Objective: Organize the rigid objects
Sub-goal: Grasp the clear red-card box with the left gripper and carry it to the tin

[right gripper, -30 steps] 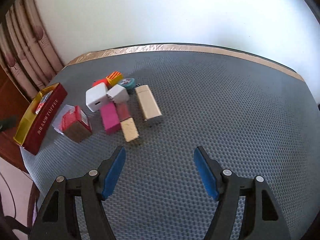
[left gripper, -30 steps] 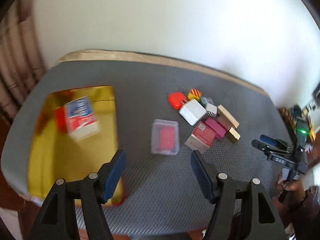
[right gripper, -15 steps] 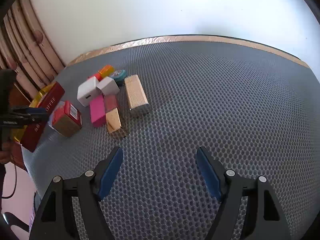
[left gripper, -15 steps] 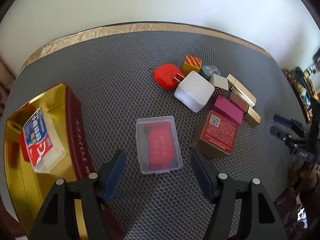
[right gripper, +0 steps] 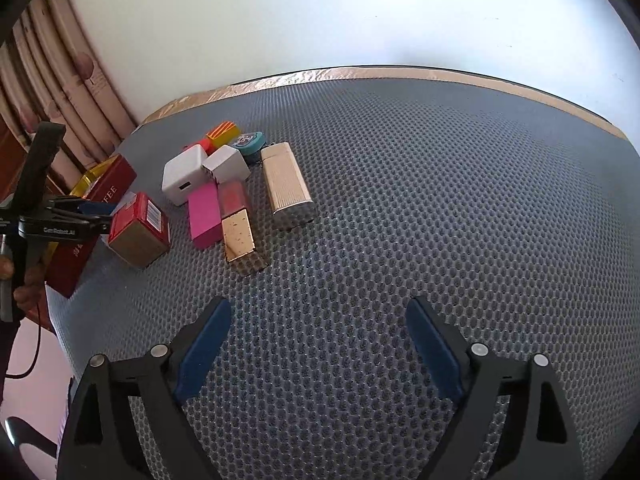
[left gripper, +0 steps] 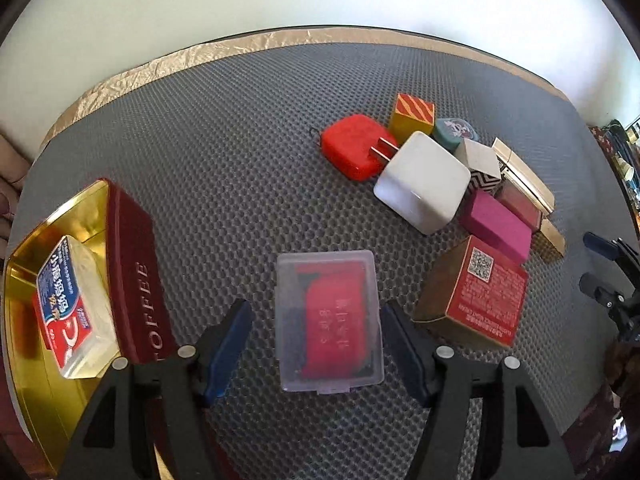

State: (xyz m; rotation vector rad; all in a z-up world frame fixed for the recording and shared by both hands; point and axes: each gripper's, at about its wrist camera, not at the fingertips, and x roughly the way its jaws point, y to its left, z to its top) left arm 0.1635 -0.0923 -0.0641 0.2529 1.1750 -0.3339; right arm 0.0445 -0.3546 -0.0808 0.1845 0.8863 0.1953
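A clear plastic case (left gripper: pixel 328 320) with a red card inside lies flat on the grey mat. My left gripper (left gripper: pixel 315 312) points down over it, one finger on each side. Its jaws are closing, and a gap still shows at the left pad (left gripper: pixel 230 340). The open red toffee tin (left gripper: pixel 132 264) with a gold inside stands just to the left, holding a red and blue packet (left gripper: pixel 68 304). My right gripper (right gripper: pixel 319 308) hangs over bare mat; its jaws are opening with nothing between them. The left gripper (right gripper: pixel 92 210) also shows at the left of the right wrist view.
A cluster lies right of the case: a red and brown carton (left gripper: pixel 476 296), white charger (left gripper: pixel 424 182), red plug (left gripper: pixel 352 152), striped block (left gripper: pixel 414 116), pink block (left gripper: pixel 496 226) and gold lighter (right gripper: pixel 286 184). A curtain (right gripper: pixel 60 92) hangs past the table's left edge.
My left gripper moved right from over the tin and sank until its fingers straddle the clear case, and its jaws narrowed. The right gripper's jaws spread wider while that hand stayed put.
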